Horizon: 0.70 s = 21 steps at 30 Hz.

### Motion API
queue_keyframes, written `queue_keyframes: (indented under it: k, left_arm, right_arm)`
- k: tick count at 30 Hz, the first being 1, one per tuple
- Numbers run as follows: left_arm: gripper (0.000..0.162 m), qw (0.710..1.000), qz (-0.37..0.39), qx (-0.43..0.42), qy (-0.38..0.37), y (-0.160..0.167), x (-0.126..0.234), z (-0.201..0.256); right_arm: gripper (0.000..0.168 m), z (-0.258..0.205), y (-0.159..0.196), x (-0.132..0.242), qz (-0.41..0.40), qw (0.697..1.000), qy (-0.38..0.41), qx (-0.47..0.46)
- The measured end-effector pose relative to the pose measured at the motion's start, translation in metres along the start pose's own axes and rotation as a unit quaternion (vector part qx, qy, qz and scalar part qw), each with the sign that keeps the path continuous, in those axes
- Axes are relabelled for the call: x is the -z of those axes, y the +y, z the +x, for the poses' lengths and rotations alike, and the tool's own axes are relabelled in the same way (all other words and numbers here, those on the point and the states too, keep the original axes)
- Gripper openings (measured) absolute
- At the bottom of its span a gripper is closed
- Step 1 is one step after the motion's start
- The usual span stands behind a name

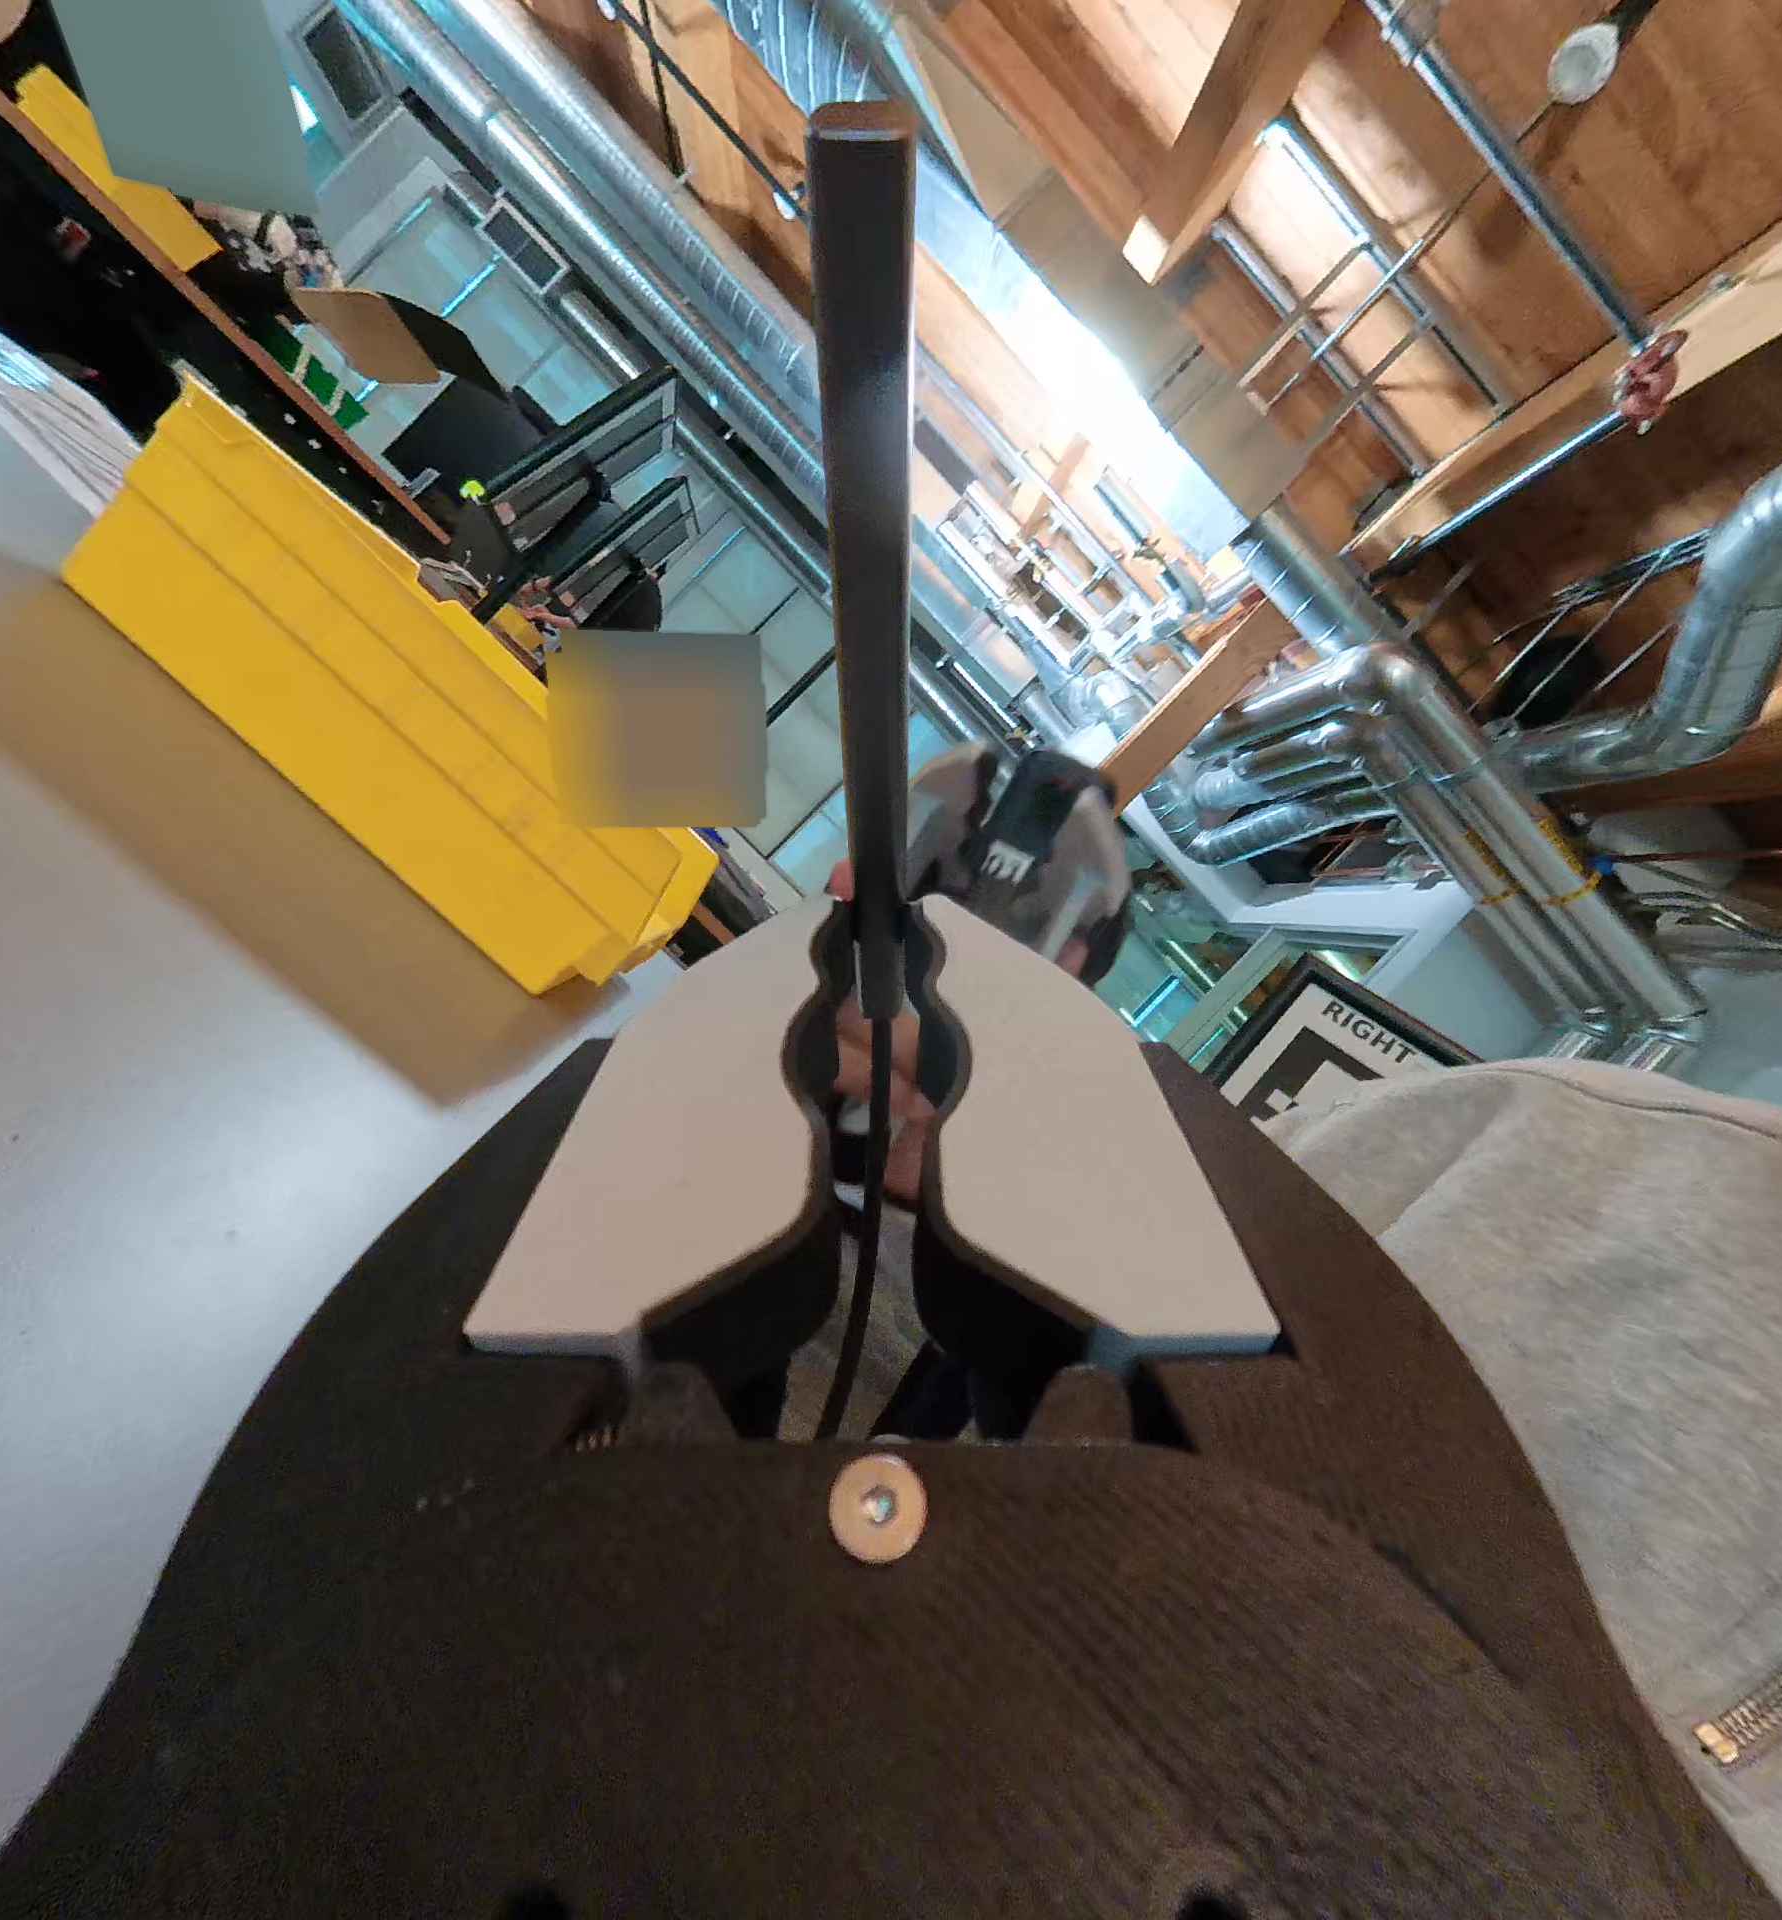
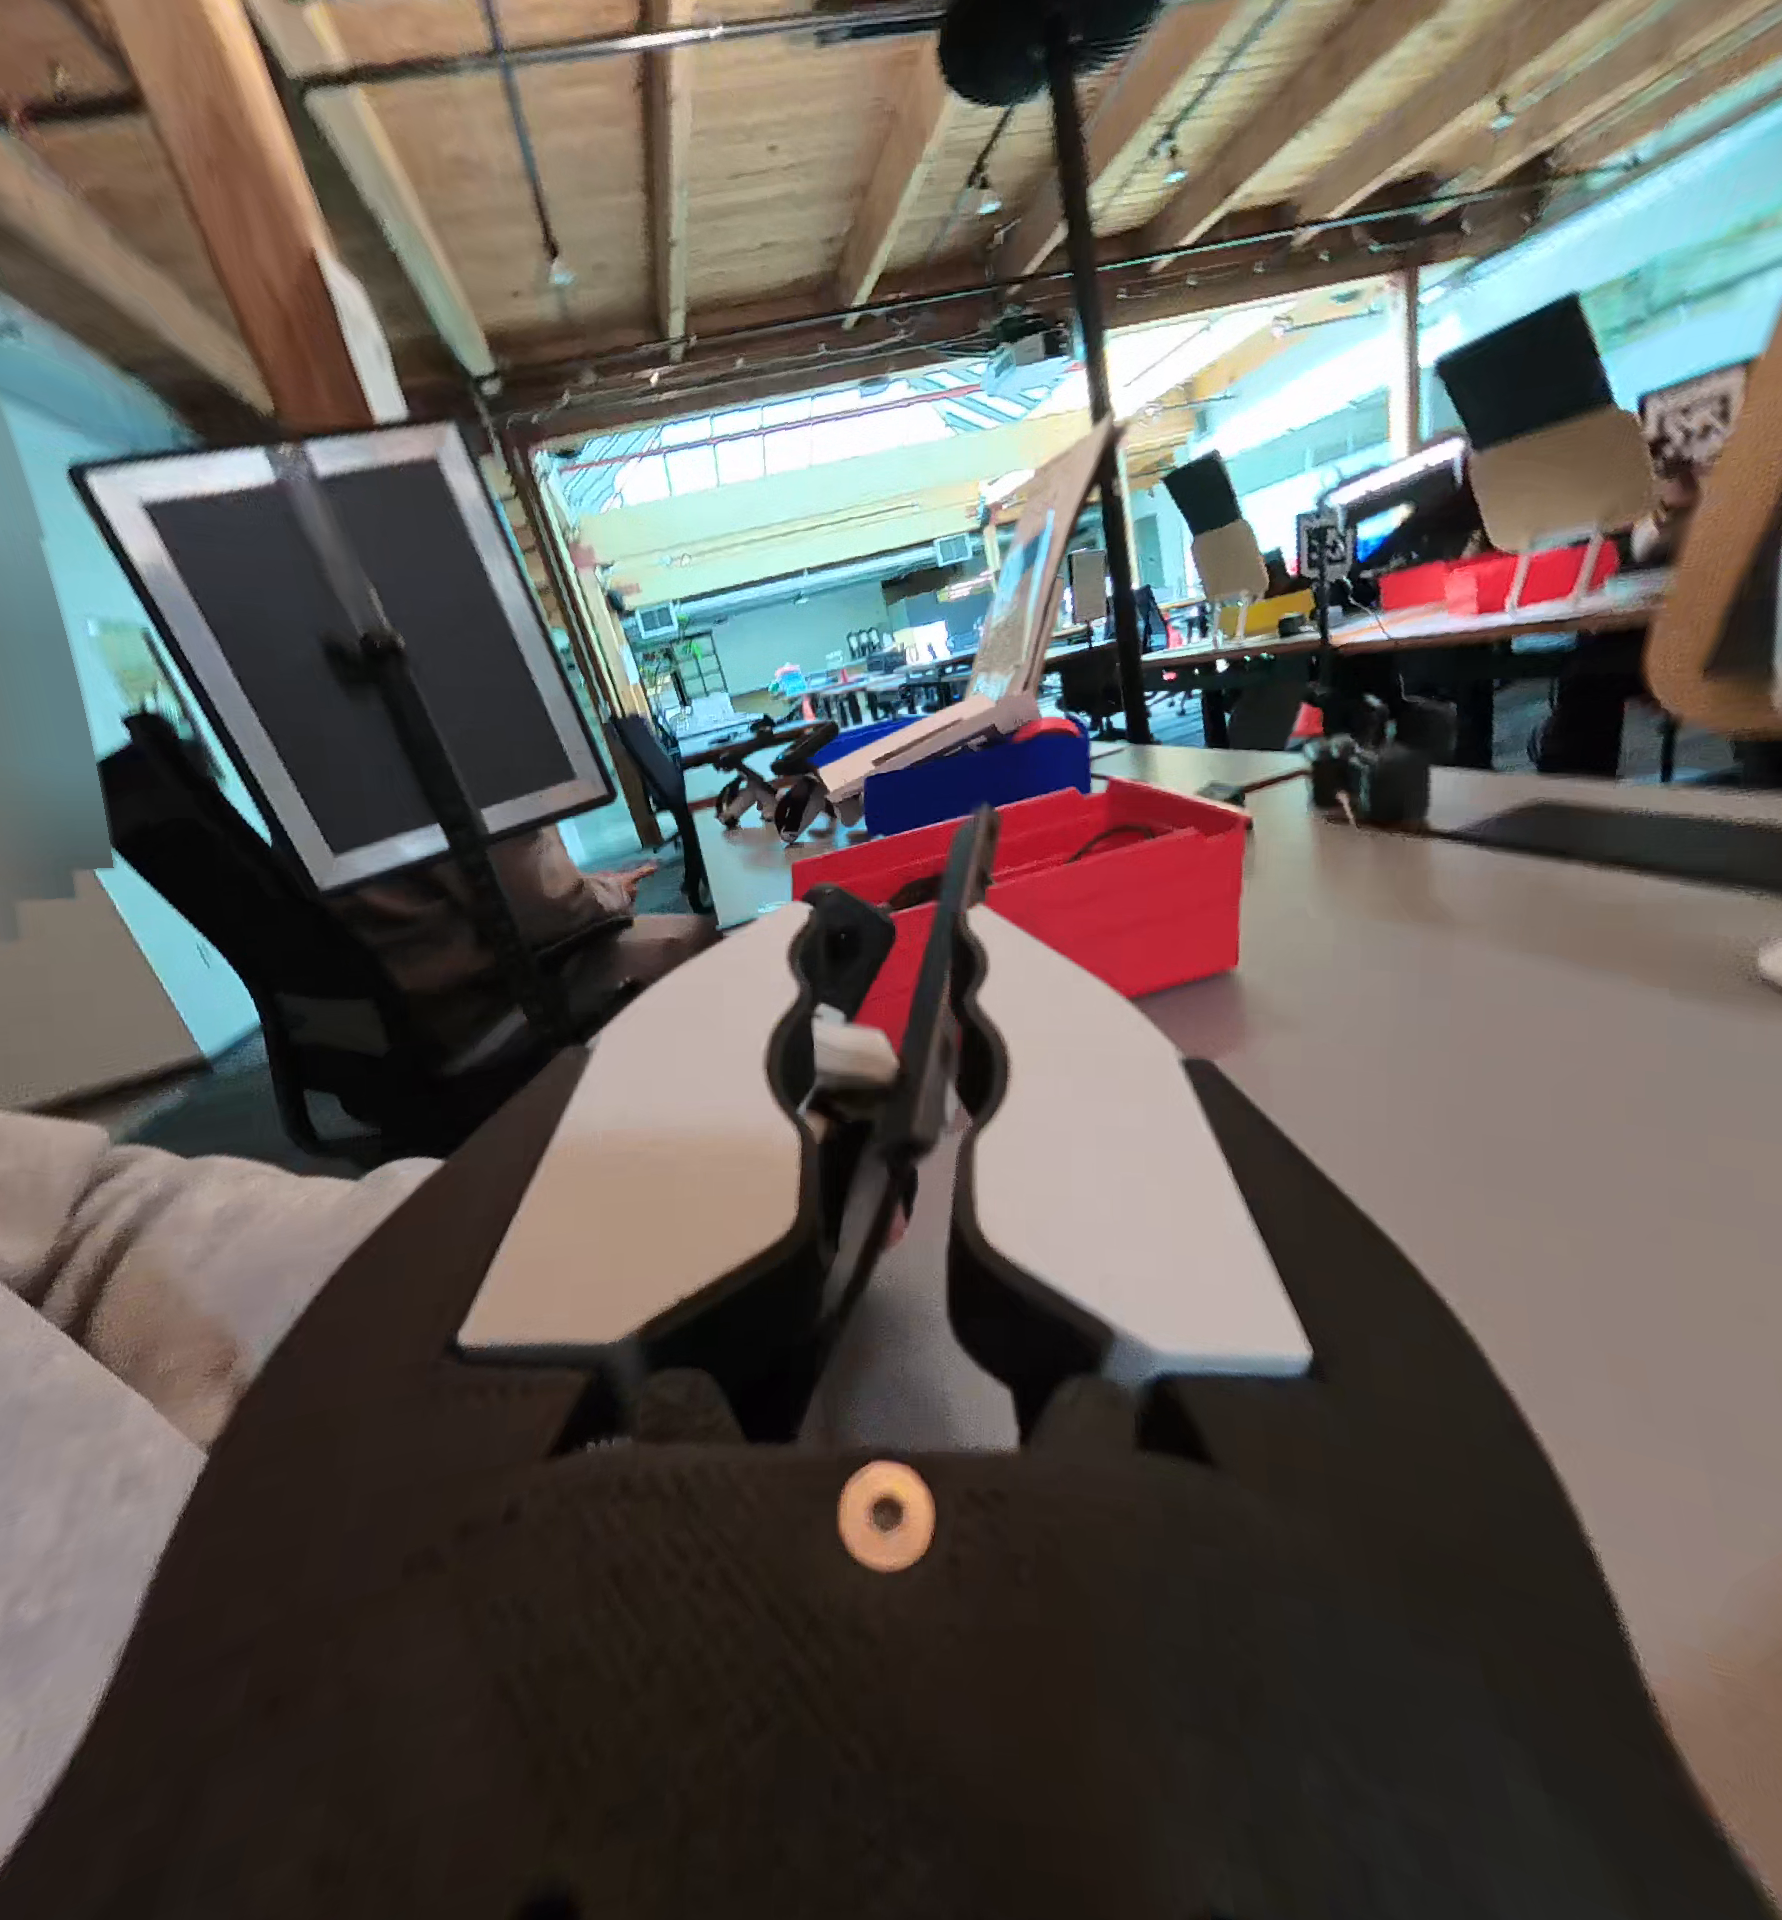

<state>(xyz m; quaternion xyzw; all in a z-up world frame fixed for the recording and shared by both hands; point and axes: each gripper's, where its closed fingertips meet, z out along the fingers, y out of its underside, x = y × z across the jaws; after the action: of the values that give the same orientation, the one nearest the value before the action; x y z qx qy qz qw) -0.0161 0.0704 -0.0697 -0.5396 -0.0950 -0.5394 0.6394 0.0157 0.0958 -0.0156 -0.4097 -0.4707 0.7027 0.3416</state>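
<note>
Overhead, wooden beams and metal pipes; the left tool grips a black rod, the right tool grips a flat black strip above the grey counter near a red bin.

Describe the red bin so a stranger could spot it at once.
Start at the long grey table in the right wrist view. The red bin sits on it just beyond the right gripper, in front of a blue bin. It alone is red, open-topped, with black cables inside.
</note>
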Motion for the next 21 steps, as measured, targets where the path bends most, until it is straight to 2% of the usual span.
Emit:
queue_keyframes:
  k: [7,11,15,21]
  left_arm:
    - [0.008,1.0,0.006,0.002,-0.018,0.009,0.013,0.006]
    - [0.008,0.999,0.016,-0.008,-0.037,0.006,0.025,0.006]
    - [0.008,0.998,0.007,-0.012,-0.065,0.005,0.034,-0.004]
    - [0.008,0.998,0.017,-0.013,-0.066,-0.005,0.043,-0.005]
  right_arm:
    - [0.022,-0.06,-0.034,-0.071,-0.02,0.979,-0.08,0.185]
    - [0.024,-0.094,-0.057,-0.112,0.001,0.964,-0.134,0.231]
    - [0.028,-0.12,-0.071,-0.154,0.001,0.959,-0.198,0.202]
    - [0.031,-0.14,-0.07,-0.209,-0.057,0.959,-0.259,0.094]
